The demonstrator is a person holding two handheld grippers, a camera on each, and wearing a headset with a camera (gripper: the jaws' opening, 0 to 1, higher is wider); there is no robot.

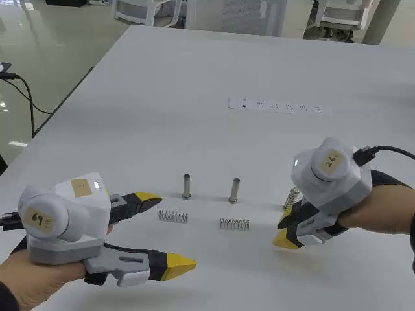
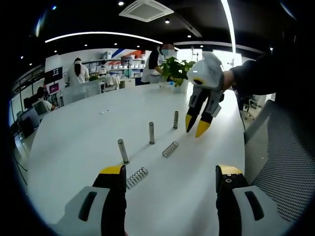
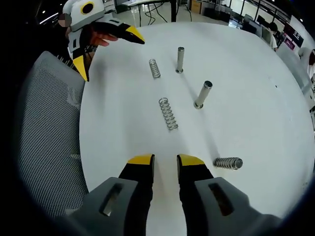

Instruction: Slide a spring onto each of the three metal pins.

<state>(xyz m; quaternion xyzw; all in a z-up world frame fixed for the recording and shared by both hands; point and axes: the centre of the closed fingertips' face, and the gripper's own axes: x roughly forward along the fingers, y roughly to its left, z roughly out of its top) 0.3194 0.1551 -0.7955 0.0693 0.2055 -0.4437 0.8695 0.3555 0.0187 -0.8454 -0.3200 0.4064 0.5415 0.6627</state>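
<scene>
Three metal pins stand upright in a row on the white table [image 1: 194, 78]. The left pin [image 1: 187, 186] and the middle pin [image 1: 235, 190] are bare. The right pin [image 1: 293, 196] has a spring around it. Two loose springs lie flat in front of the bare pins, one [image 1: 173, 216] on the left, the other [image 1: 234, 224] in the middle. My left gripper [image 1: 165, 231] is wide open and empty, just left of the first loose spring. My right gripper [image 1: 284, 232] hovers beside the sprung pin [image 3: 228, 162], jaws a narrow gap apart, holding nothing.
A white power strip [image 1: 279, 106] lies further back on the table. Grey chairs [image 1: 337, 16] stand past the far edge. A mesh chair [image 3: 47, 128] sits at the near side. People stand far off in the room [image 2: 78, 71].
</scene>
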